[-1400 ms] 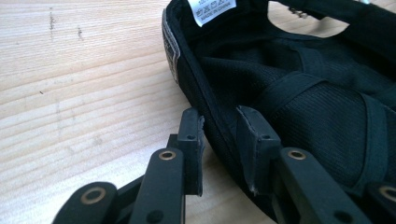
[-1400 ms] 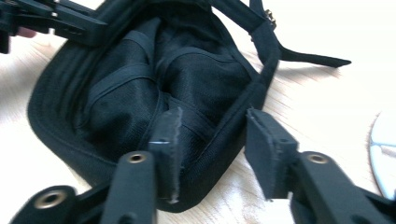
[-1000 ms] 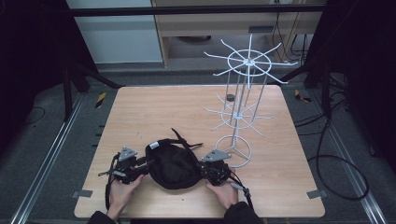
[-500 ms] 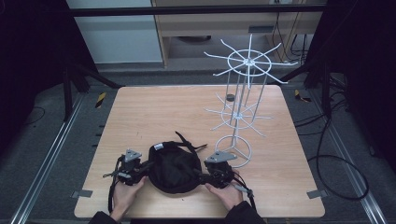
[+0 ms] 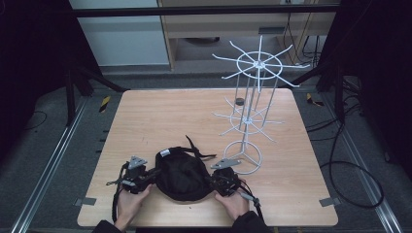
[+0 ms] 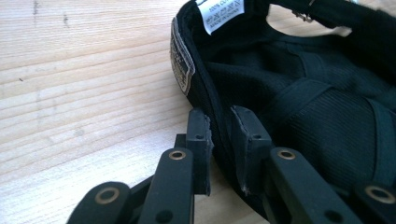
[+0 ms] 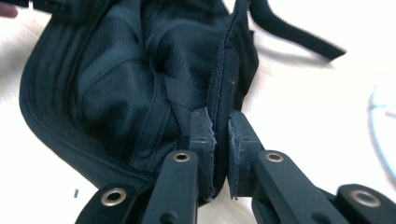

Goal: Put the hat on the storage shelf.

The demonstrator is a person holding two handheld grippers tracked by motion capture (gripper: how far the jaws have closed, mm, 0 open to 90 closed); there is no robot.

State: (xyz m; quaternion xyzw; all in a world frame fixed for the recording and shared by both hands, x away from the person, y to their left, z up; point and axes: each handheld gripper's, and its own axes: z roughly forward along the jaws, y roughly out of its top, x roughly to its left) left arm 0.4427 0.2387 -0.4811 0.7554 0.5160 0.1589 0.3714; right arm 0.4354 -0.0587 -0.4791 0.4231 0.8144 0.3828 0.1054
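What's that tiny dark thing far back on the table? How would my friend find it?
Start at the tall white wire rack standing on the right half of the light wooden table. Look just left of its poles, toward the far edge. The small dark round object sits alone on bare wood, far smaller than the black fabric cap held near the front edge.

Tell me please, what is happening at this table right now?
A person holds a black cap by its rim with two hand-held grippers. The left gripper is shut on one side of the rim, the right gripper on the opposite side. The cap is upside down, its inside and label facing up, low over the wooden table. A white wire rack with hooks stands just beyond it, with nothing on it.
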